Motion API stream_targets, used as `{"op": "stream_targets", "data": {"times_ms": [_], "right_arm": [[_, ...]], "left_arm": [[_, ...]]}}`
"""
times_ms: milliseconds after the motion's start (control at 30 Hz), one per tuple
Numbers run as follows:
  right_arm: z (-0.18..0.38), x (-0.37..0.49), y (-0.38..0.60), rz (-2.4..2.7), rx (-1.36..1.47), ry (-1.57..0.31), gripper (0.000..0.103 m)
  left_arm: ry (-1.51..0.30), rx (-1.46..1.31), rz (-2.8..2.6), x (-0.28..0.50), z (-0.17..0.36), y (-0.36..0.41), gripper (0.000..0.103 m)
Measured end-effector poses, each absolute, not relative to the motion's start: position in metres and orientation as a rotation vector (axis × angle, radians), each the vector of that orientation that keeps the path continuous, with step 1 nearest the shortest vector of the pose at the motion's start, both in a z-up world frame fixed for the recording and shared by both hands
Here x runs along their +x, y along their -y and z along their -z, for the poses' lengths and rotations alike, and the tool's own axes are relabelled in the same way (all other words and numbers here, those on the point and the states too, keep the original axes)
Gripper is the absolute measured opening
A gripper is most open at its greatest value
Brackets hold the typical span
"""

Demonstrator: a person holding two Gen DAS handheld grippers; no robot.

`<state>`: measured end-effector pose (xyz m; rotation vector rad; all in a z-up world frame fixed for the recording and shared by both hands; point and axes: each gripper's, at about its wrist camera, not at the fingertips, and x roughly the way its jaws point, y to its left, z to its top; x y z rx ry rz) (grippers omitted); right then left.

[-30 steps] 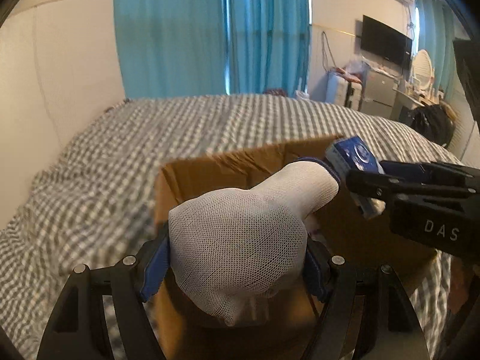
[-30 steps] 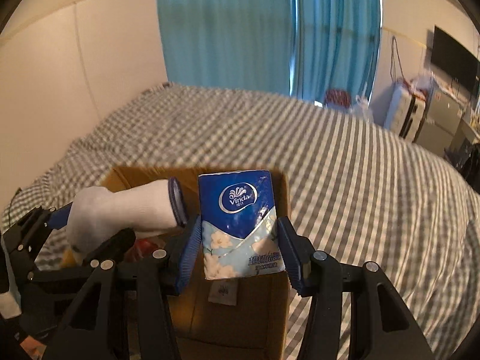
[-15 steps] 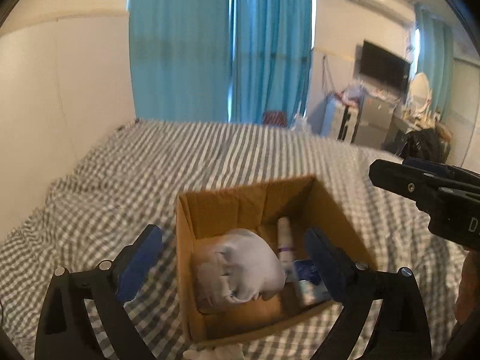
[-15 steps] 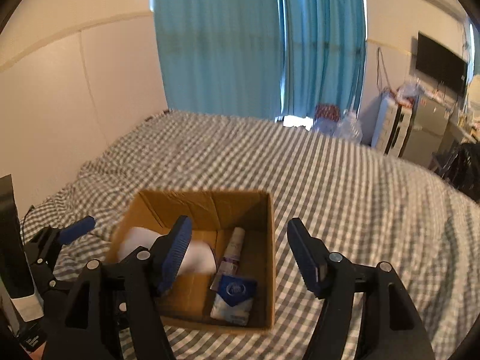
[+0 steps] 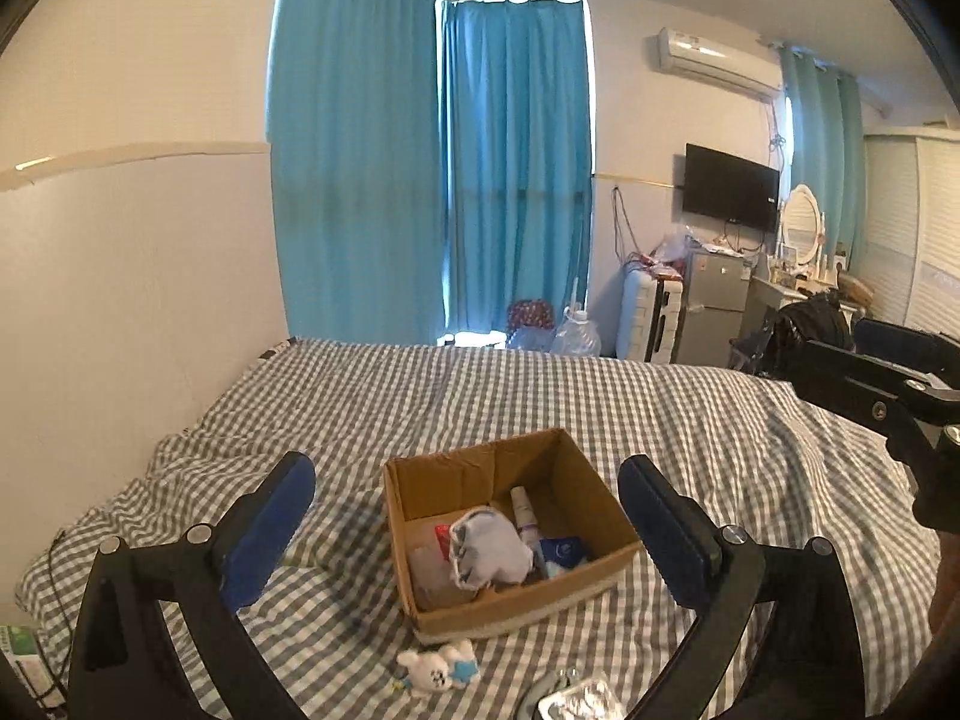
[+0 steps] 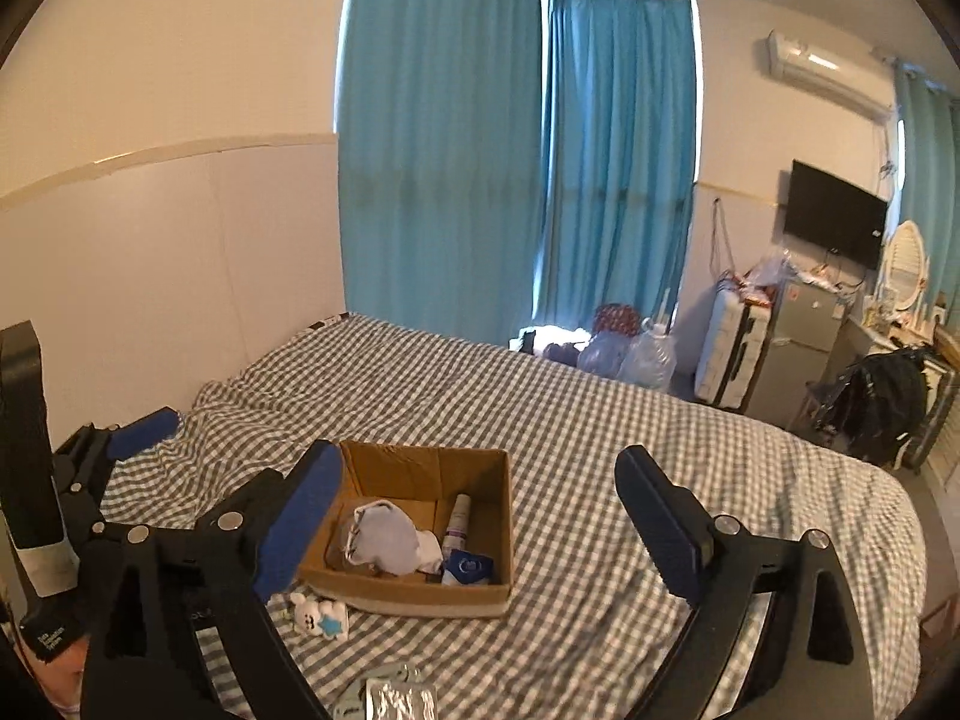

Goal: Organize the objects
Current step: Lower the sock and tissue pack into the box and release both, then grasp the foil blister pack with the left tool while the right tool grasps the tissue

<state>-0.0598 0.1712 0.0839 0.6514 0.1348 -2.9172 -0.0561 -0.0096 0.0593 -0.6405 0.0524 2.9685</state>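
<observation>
An open cardboard box (image 5: 543, 468) (image 6: 480, 468) sits on the checked bed. Inside lie a white glove (image 5: 489, 549) (image 6: 384, 537), a blue tissue pack (image 5: 563, 552) (image 6: 469, 569) and a small white tube (image 5: 523, 510) (image 6: 459, 521). My left gripper (image 5: 465, 531) is open and empty, held back above the box. My right gripper (image 6: 480, 525) is open and empty too, also back from the box. A small white and blue plush toy (image 5: 437, 667) (image 6: 319, 615) lies on the bed in front of the box. A silver foil packet (image 5: 579, 702) (image 6: 393, 699) lies nearer me.
The grey checked bed (image 5: 600, 396) spreads all around the box. A wall (image 5: 132, 300) runs along its left side. Blue curtains (image 5: 432, 180), a suitcase (image 6: 729, 354), a fridge and a dresser stand beyond the far edge.
Both grippers opened, dropping the glove and the tissue pack into the box, then pulled up and back from it.
</observation>
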Motion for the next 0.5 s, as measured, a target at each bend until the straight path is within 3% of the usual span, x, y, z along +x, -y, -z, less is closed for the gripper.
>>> {"op": "stream_targets", "data": {"times_ms": [300,500], "right_arm": [[-0.061,-0.006,-0.171,2.891,0.677,-0.092,0.094],[-0.020,0.008,-0.172,2.873,0.767,-0.088,0.094]], "left_arm": [[0.030,-0.658,-2.993,-0.002,-0.051,0.022,0.103],[-0.033,-0.718,-3.025,0.010,-0.017,0.020,0.103]]}}
